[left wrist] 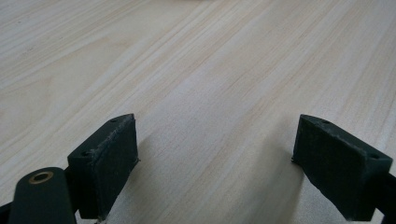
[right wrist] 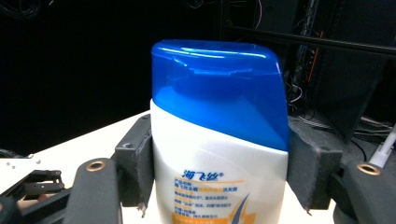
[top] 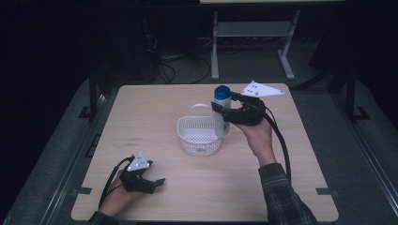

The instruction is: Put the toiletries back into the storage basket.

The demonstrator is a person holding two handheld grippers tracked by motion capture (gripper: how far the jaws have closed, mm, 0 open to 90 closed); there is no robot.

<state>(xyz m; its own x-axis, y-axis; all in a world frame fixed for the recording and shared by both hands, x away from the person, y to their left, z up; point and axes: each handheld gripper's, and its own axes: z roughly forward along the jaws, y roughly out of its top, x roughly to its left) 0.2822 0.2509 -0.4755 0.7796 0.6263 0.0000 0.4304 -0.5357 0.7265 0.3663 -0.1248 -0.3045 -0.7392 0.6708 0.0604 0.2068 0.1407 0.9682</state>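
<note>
Right tongs [top: 219, 110] clamp an upright shampoo bottle [top: 221, 115] — blue cap up, long axis vertical — at the right rim of the white basket [top: 199, 136] on the desk [top: 155, 108]. Left tongs [top: 158, 183] rest wide open and empty, well apart.

place: lab | cues: lone wooden table [top: 155, 187]; dark room; floor cables [top: 183, 65]; equipment frames [right wrist: 327, 46]

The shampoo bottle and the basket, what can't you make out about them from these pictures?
- Shampoo bottle base: cut off by the bottom edge in the right gripper view; in the high view, behind the basket rim, so whether it touches the basket is unclear.
- Label small print: too small.
- Basket floor: blurred.
</note>
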